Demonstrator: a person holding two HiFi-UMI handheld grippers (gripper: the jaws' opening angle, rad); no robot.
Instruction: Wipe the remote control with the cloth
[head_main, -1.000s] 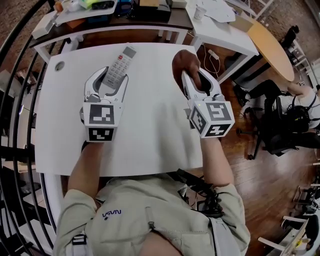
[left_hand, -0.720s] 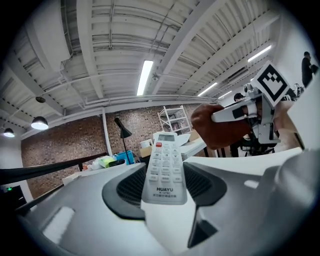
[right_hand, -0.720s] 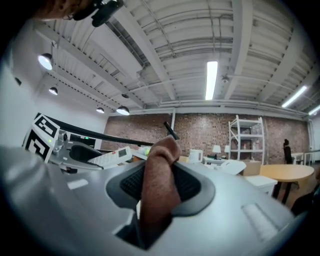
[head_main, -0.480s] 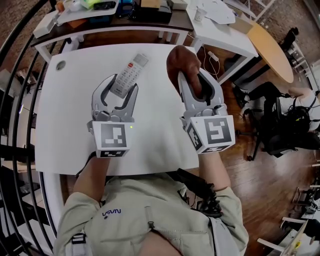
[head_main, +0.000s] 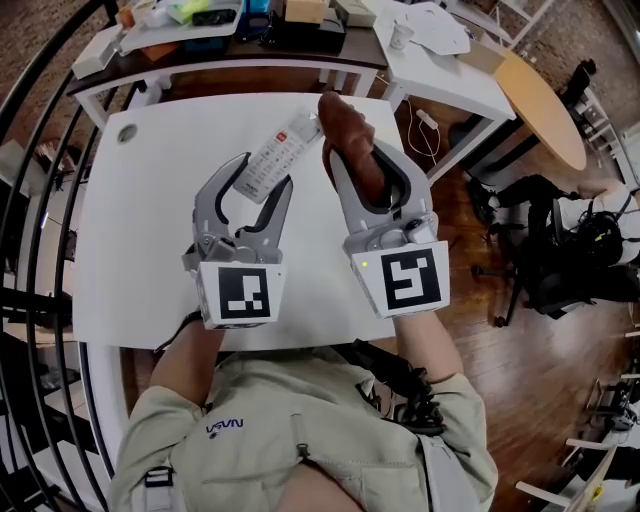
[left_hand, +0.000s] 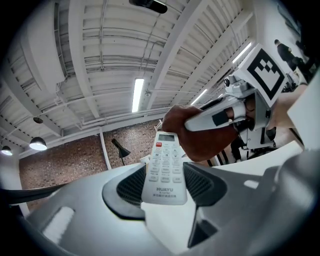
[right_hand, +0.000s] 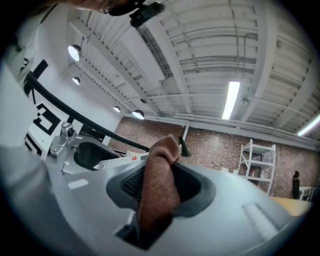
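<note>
Firmly, the left gripper (head_main: 263, 172) clamps the near end of the white remote control (head_main: 280, 148), which points toward one o'clock in the head view, held above the white table (head_main: 140, 220). At its three o'clock, the right gripper (head_main: 362, 160) pinches the brown cloth (head_main: 340, 118), whose bunched tip lies against the remote's far end.

The left gripper (head_main: 262, 172) points away from the body, about level, its jaws clamped on the near end of the remote control (head_main: 275, 152). Close beside it, the right gripper (head_main: 358, 158) tips slightly upward, jaws pinching the brown cloth (head_main: 345, 122). The left forearm (head_main: 185, 352) and right forearm (head_main: 425, 345) reach forward side by side.
</note>
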